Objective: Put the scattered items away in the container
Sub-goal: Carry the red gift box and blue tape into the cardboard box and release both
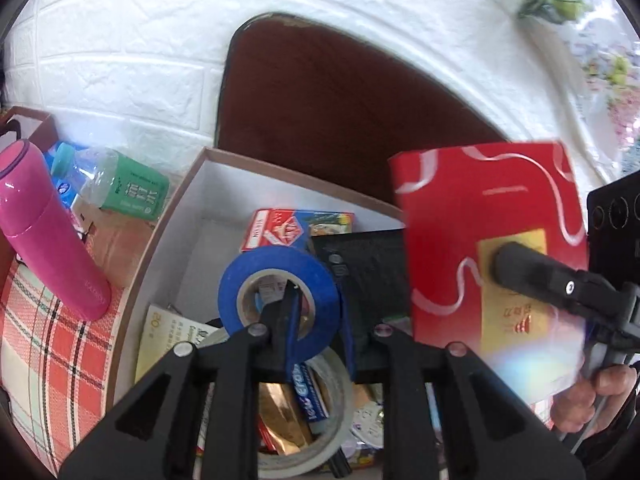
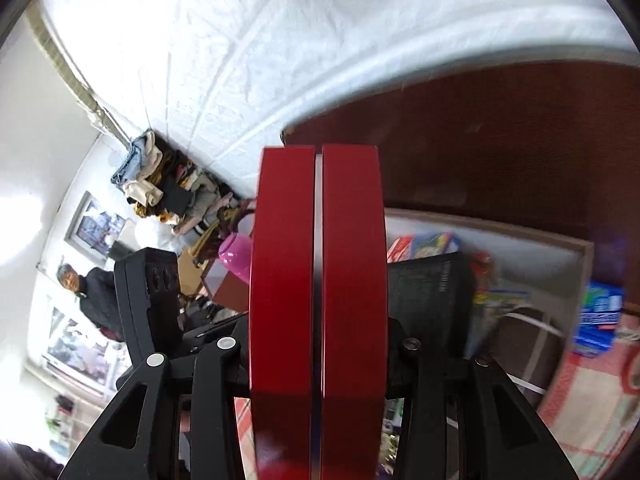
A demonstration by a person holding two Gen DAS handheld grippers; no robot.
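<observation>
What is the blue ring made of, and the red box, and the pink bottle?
The blue tape roll looks like matte paper tape on a cardboard core. The red box seems to be glossy coated card: it shines, with sharp edges. The pink bottle looks smooth and shiny, maybe painted metal or plastic; I cannot tell which.

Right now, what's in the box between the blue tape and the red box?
In the left wrist view, a black box sits in the container between the blue tape roll, held by the left gripper, and the red box.
</observation>
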